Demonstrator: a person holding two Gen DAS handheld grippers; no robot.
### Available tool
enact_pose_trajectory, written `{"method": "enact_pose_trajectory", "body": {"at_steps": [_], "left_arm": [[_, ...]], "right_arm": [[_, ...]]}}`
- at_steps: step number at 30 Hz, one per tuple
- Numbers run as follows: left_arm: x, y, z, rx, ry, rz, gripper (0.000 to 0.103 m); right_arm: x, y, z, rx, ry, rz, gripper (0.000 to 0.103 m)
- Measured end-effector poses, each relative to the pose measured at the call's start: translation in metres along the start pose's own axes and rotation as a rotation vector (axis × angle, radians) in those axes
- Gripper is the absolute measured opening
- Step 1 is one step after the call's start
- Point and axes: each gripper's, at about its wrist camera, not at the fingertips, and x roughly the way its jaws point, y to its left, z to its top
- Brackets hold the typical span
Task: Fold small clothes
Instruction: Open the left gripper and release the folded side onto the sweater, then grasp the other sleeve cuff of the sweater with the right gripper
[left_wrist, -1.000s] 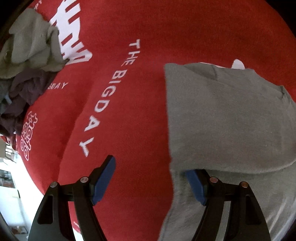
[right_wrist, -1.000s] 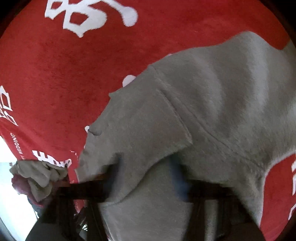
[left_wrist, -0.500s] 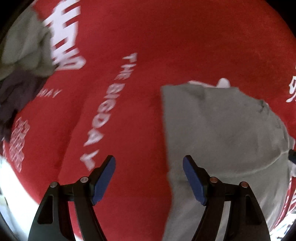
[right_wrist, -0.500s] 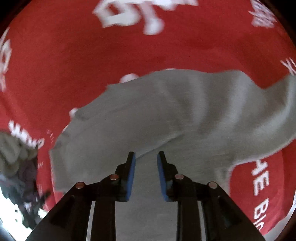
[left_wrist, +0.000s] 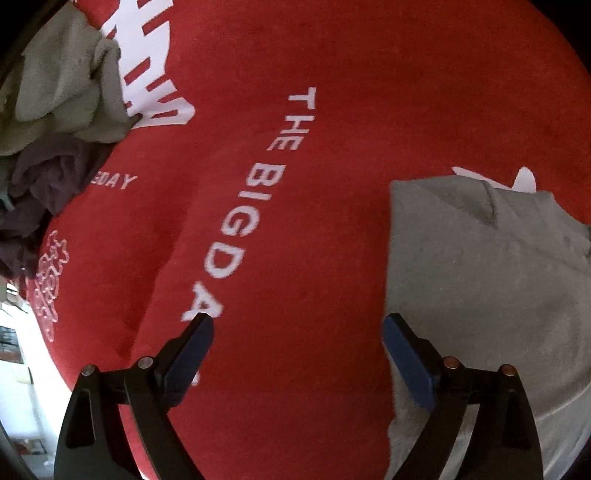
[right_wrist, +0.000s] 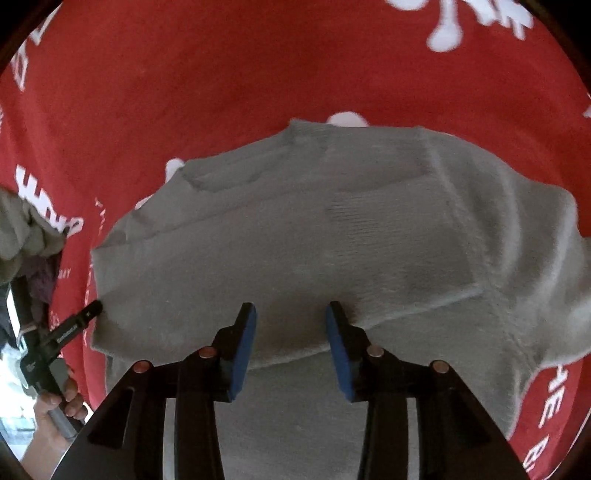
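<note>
Opening right gripper (right_wrist: 290, 314) above grey garment (right_wrist: 295, 229), seemingly folded

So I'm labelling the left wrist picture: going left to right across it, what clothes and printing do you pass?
Pile of unfolded clothes → white "THE BIG DAY" lettering on the red cloth → folded grey garment.

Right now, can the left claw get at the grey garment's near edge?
Probably yes. The left claw is open over bare red cloth, its right finger already at the grey garment edge, with nothing between.
</note>
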Motion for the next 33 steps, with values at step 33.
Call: {"method": "enact_pose_trajectory", "body": {"at_steps": [33], "left_arm": [[-0.130,-0.222,-0.101,0.372,0.091,-0.317,0.103]], "right_arm": [[-0.068,-0.124,-0.075,0.315,0.046,0.215,0.079]]}}
